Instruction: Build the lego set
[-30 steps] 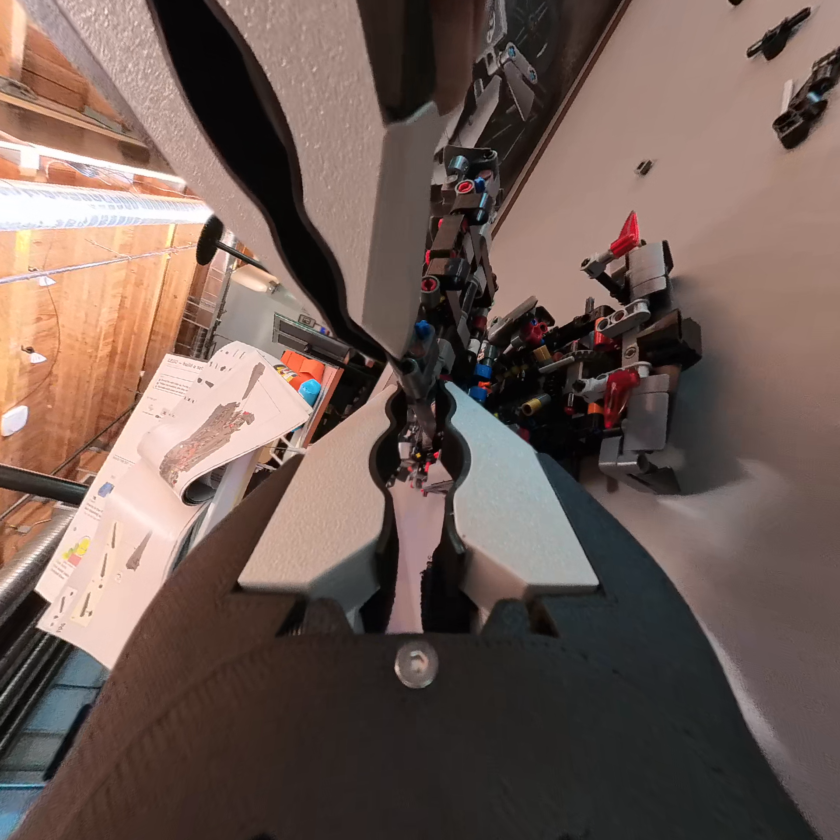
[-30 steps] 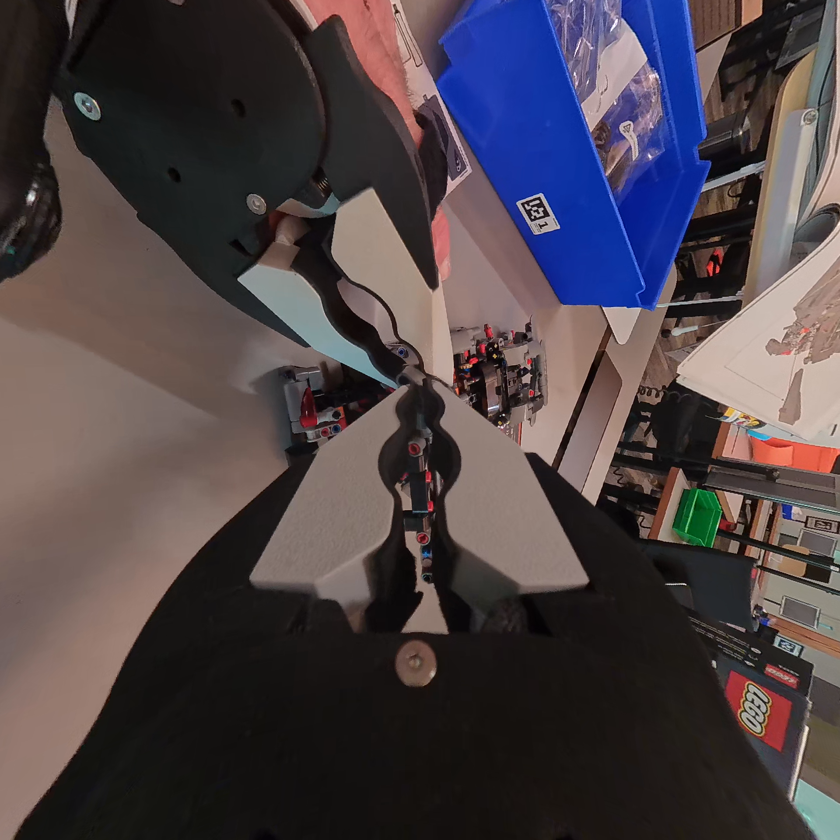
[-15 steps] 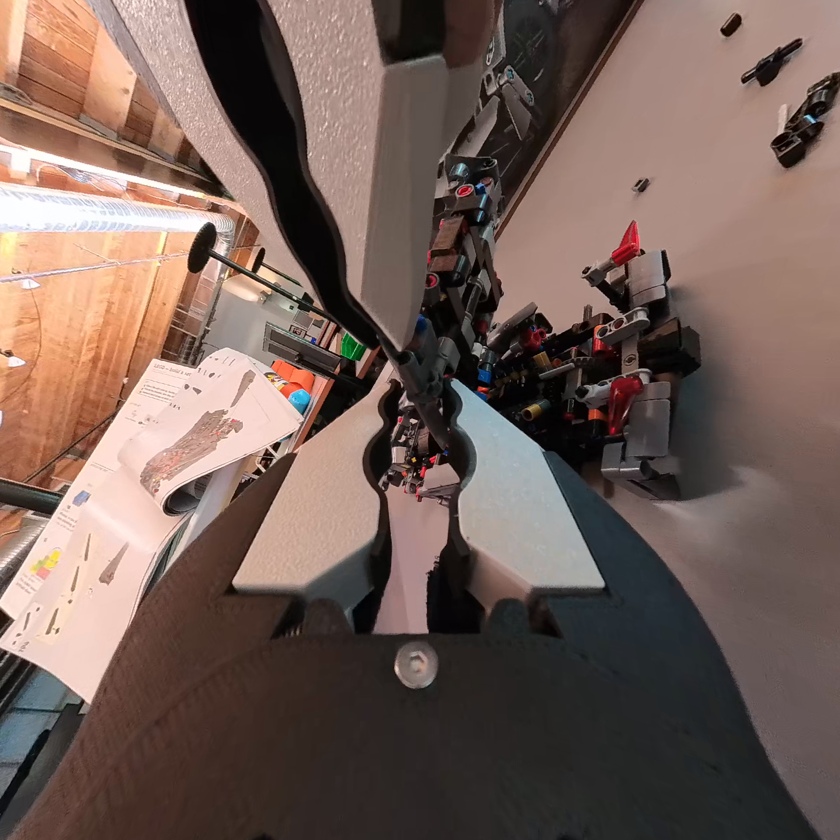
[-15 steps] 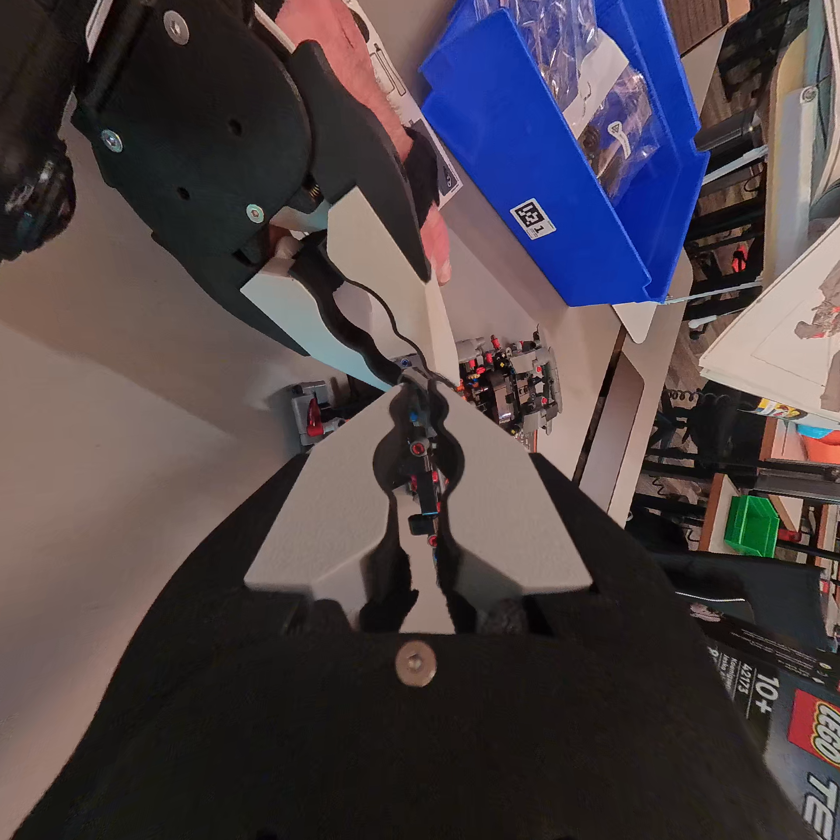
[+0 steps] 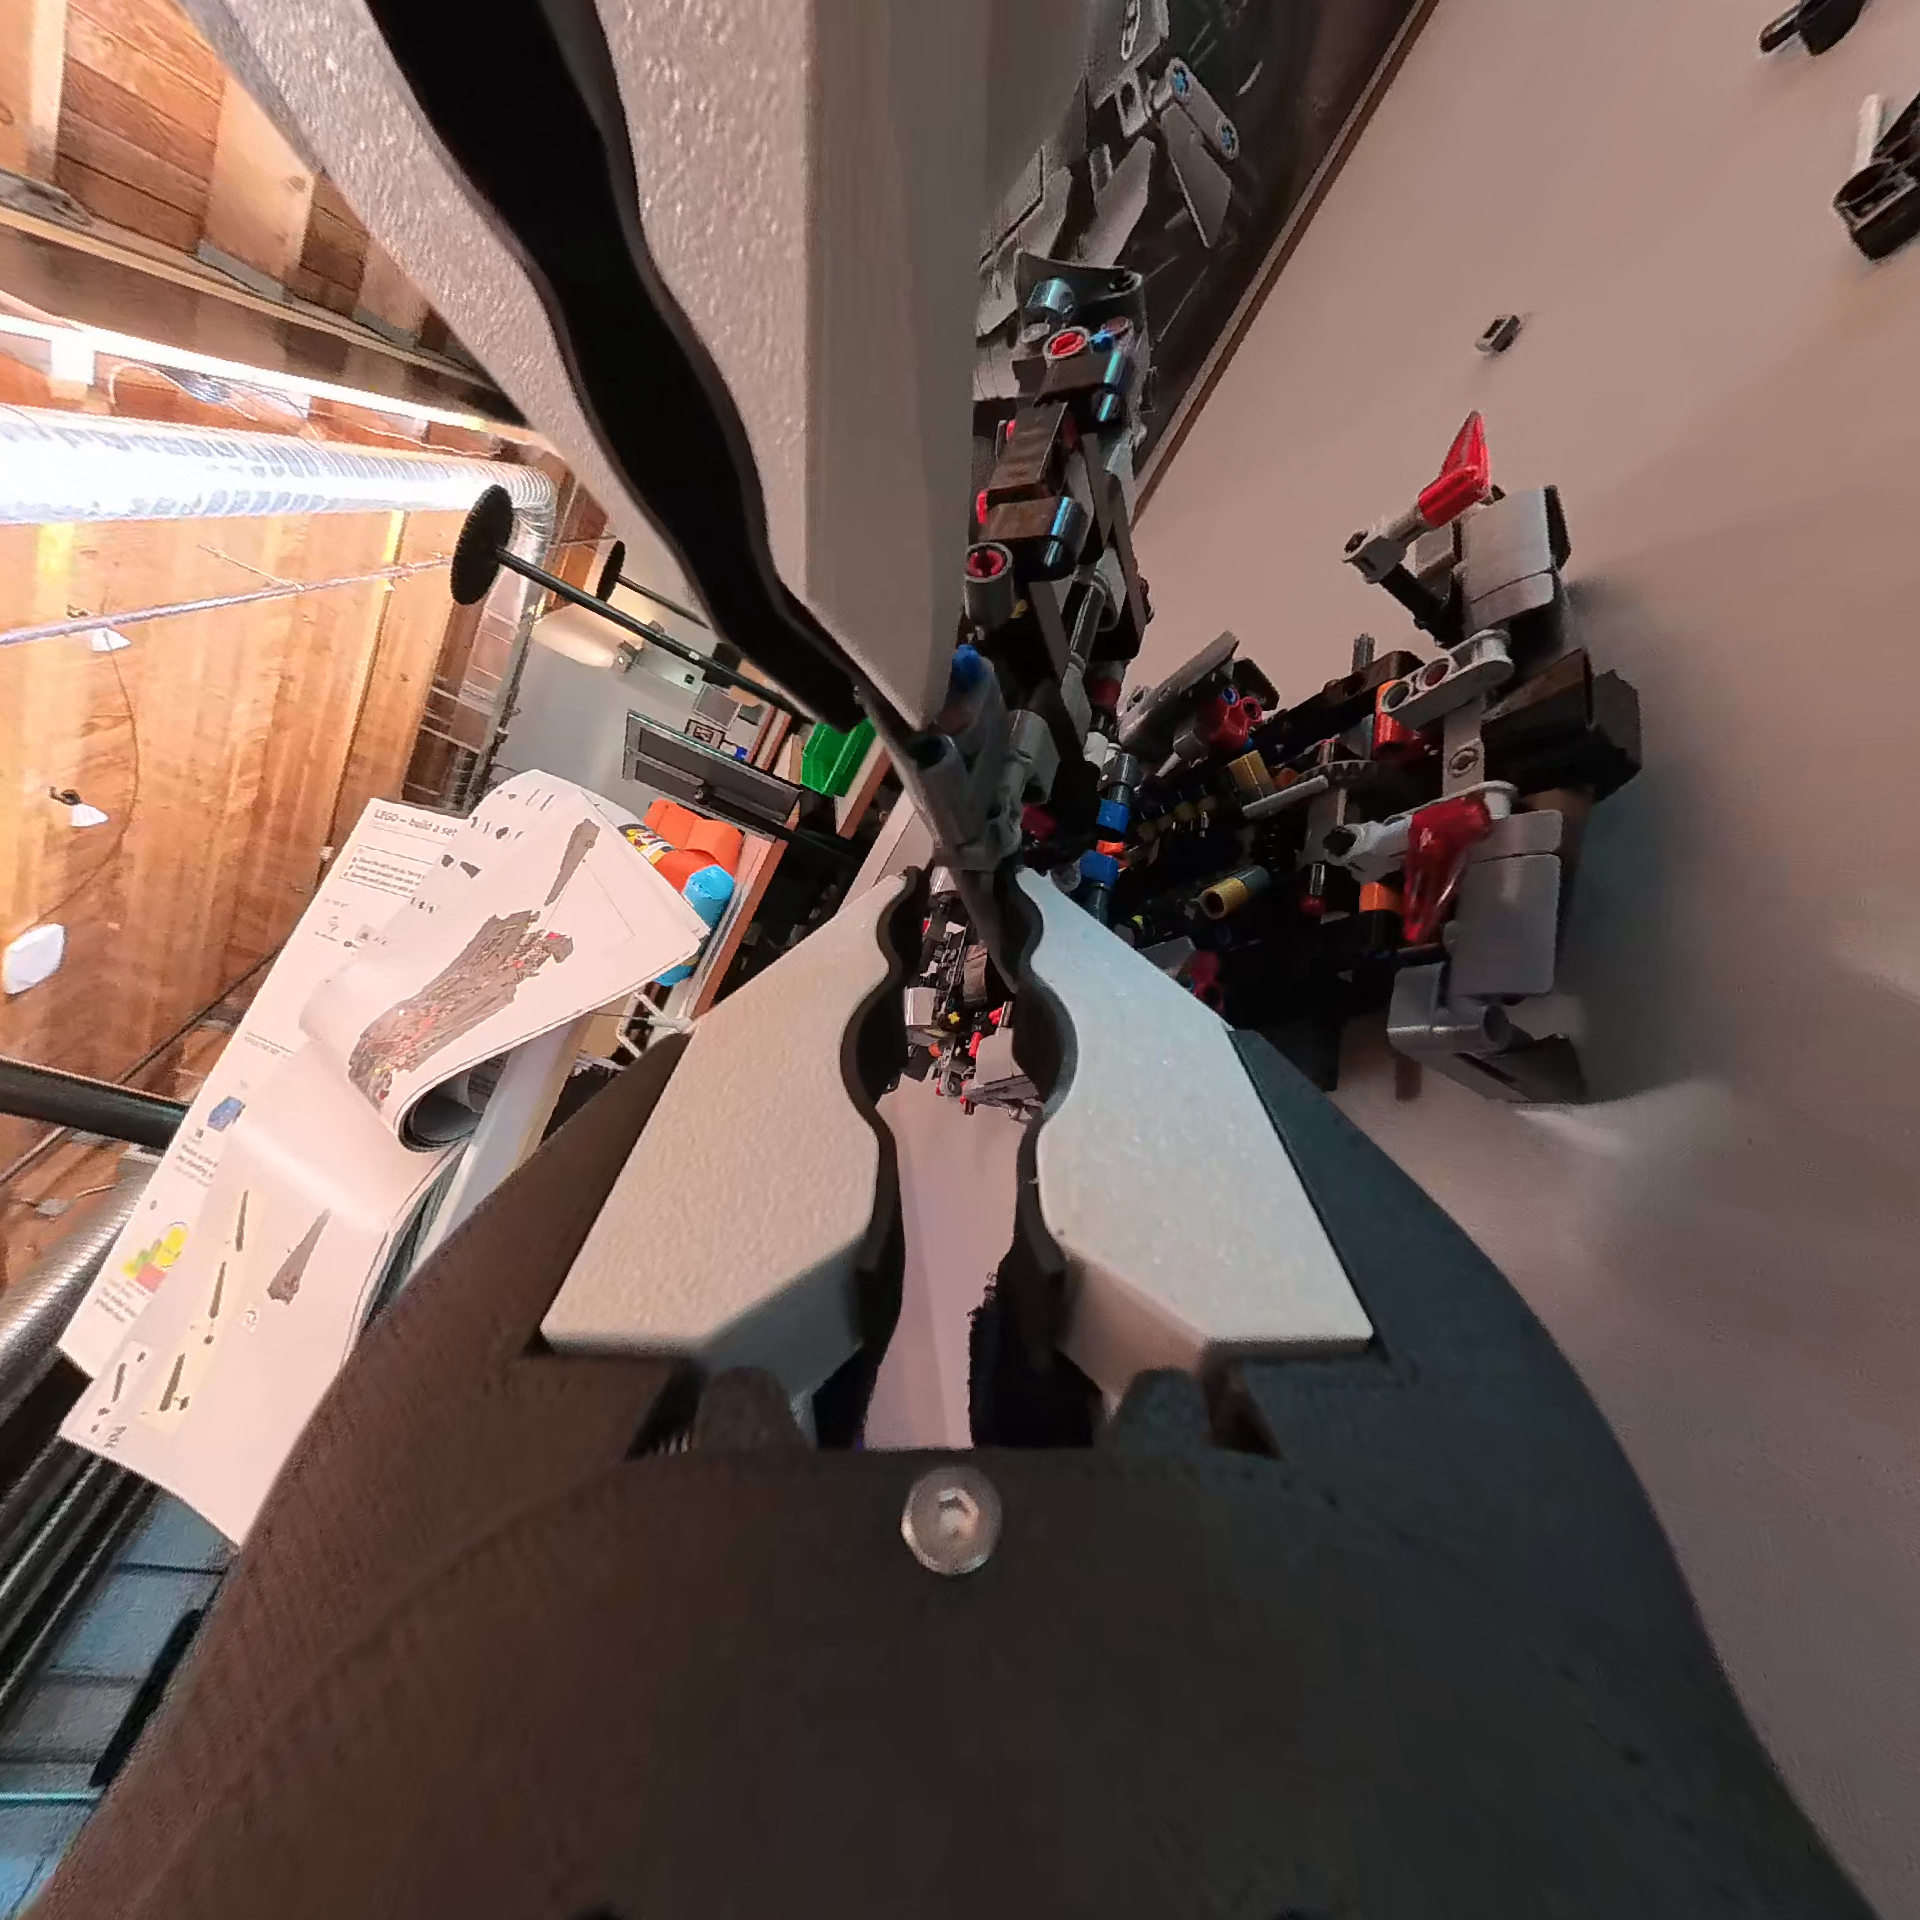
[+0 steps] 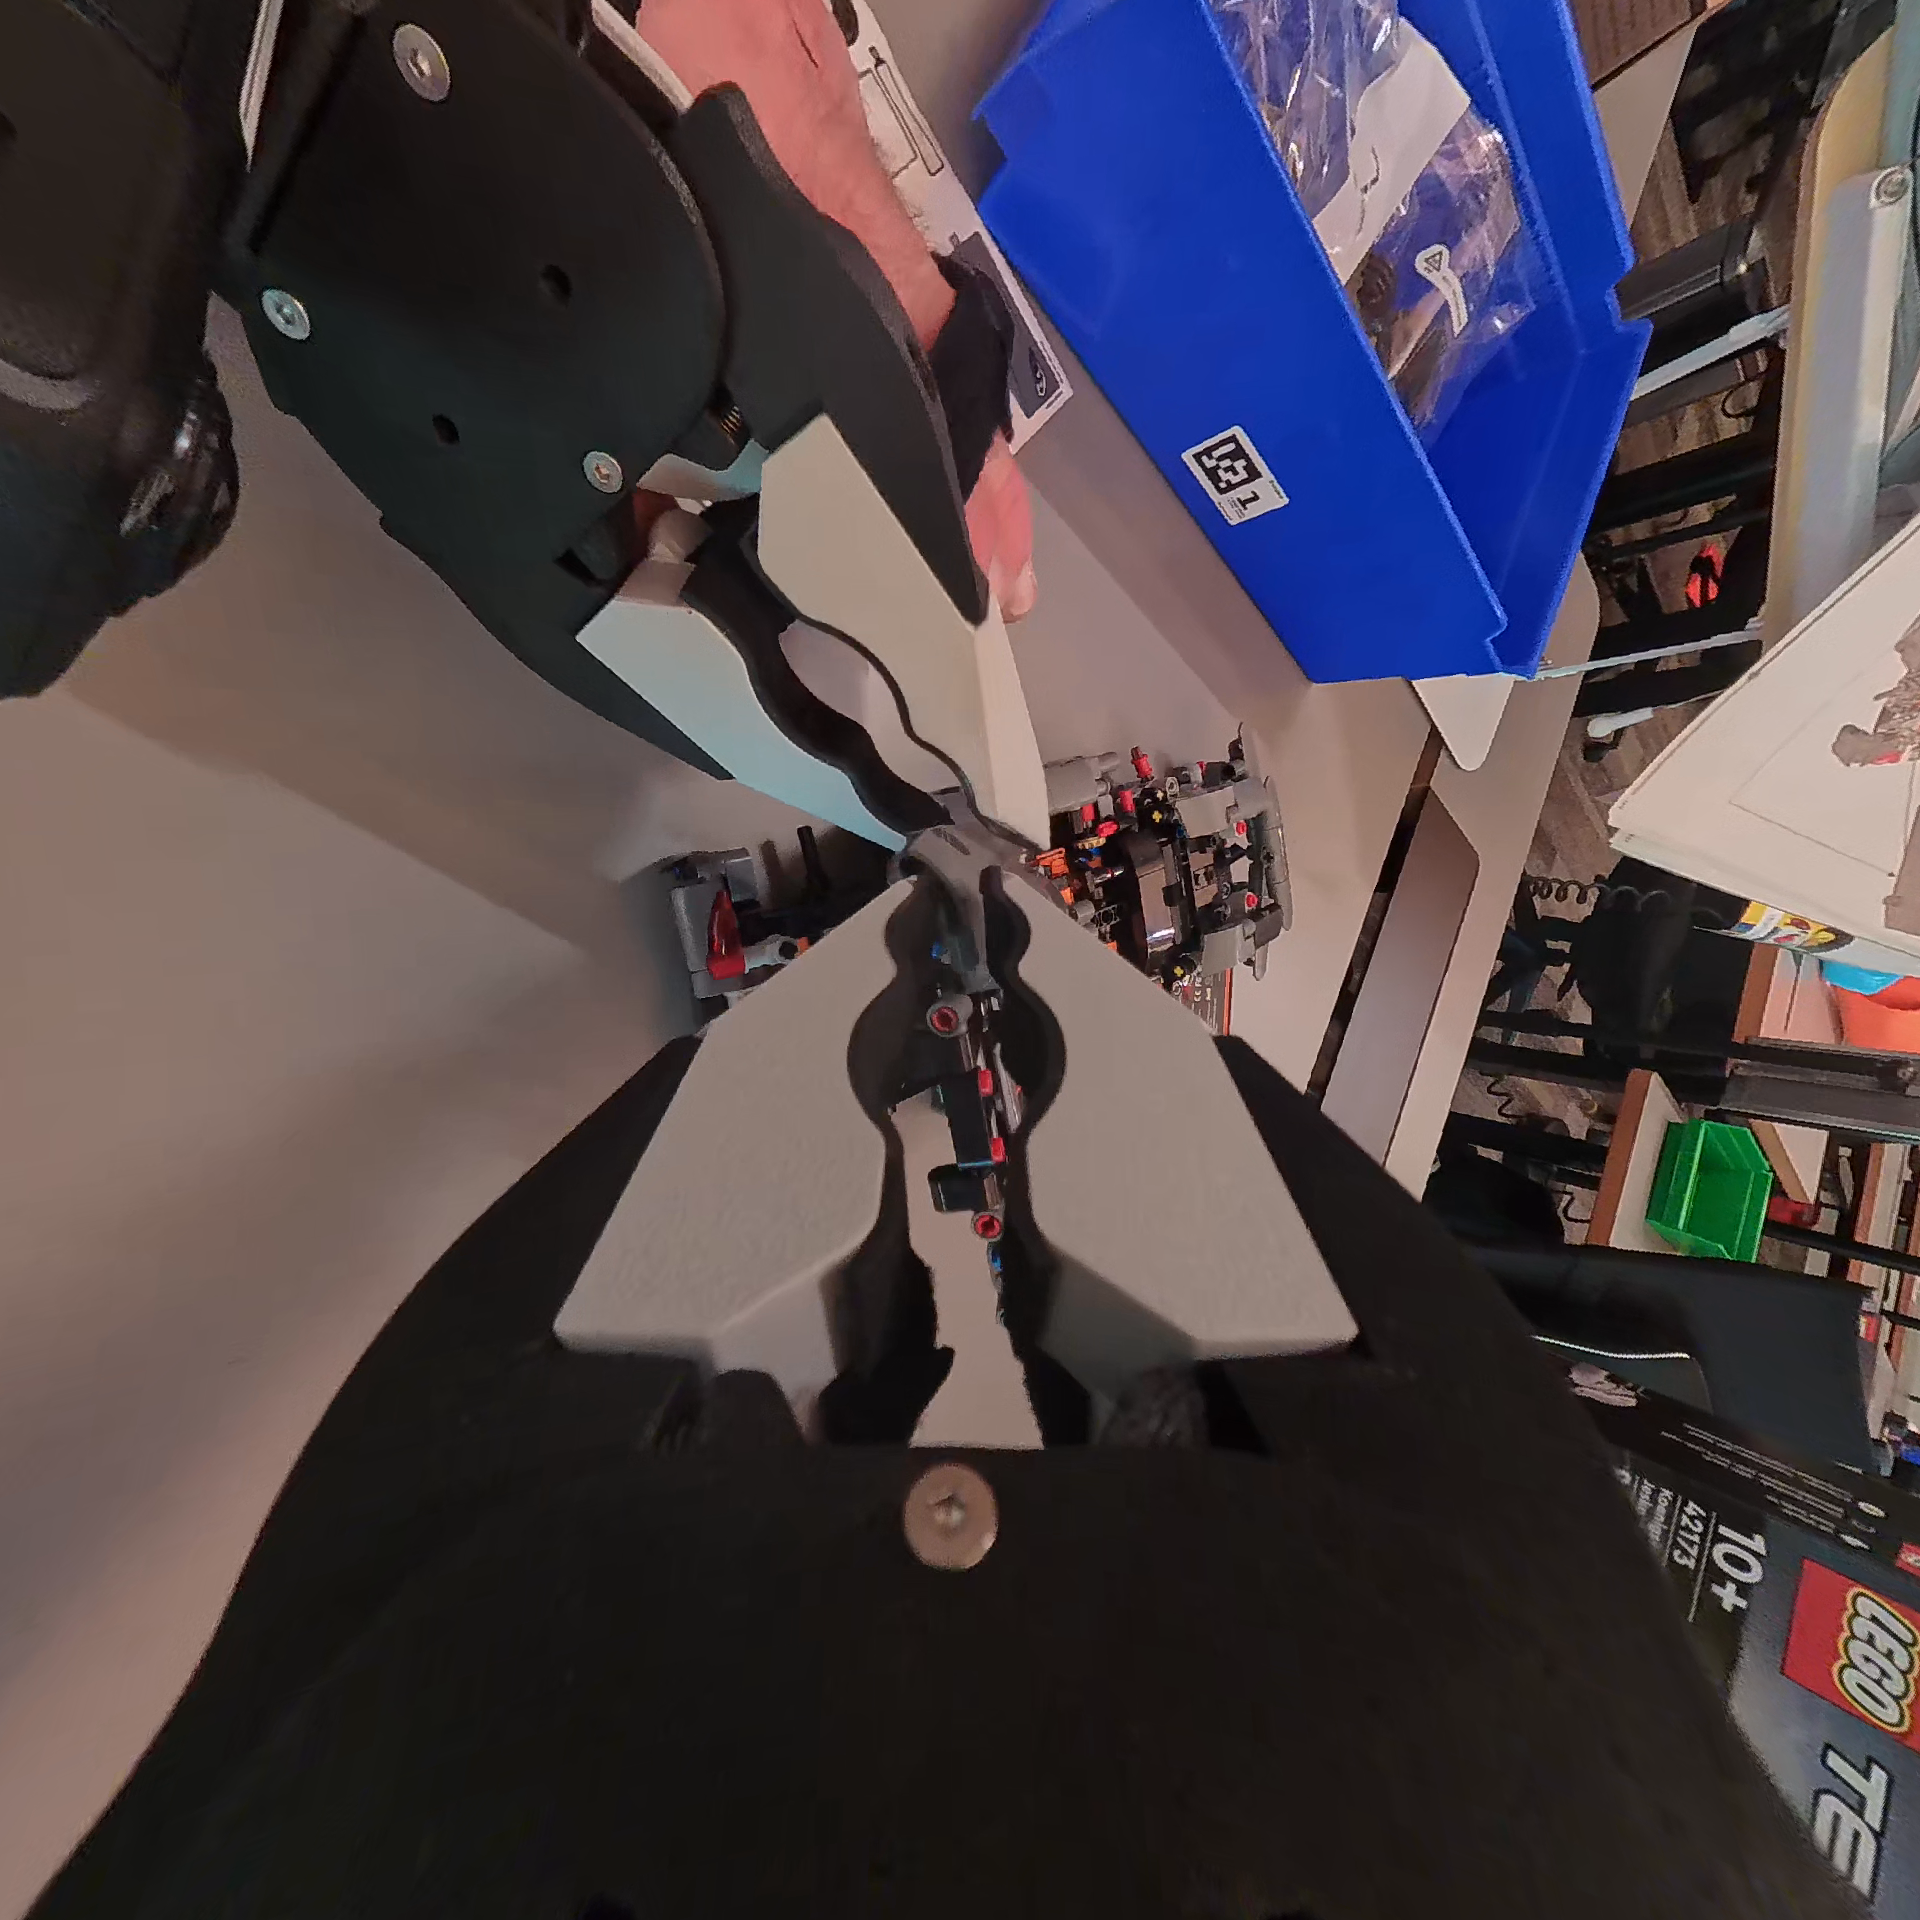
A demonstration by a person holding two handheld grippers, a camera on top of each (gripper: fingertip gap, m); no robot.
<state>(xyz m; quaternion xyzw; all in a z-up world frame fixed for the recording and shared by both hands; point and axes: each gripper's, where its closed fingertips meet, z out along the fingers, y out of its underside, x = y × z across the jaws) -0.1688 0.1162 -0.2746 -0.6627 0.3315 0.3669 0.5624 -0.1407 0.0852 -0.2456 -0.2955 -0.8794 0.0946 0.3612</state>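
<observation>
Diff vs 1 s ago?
Both grippers, left and right, stayed shut on the thin lego strip, tips meeting. The pair swung a little, so the blue bin drifted right in the right wrist view. The chassis stayed on the table.

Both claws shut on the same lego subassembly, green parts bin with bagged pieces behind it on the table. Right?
Not quite: the parts bin holding the bagged pieces is blue, not green, as the right wrist view shows. The rest stands: the left claw and right claw are both shut on the same lego subassembly.
</observation>
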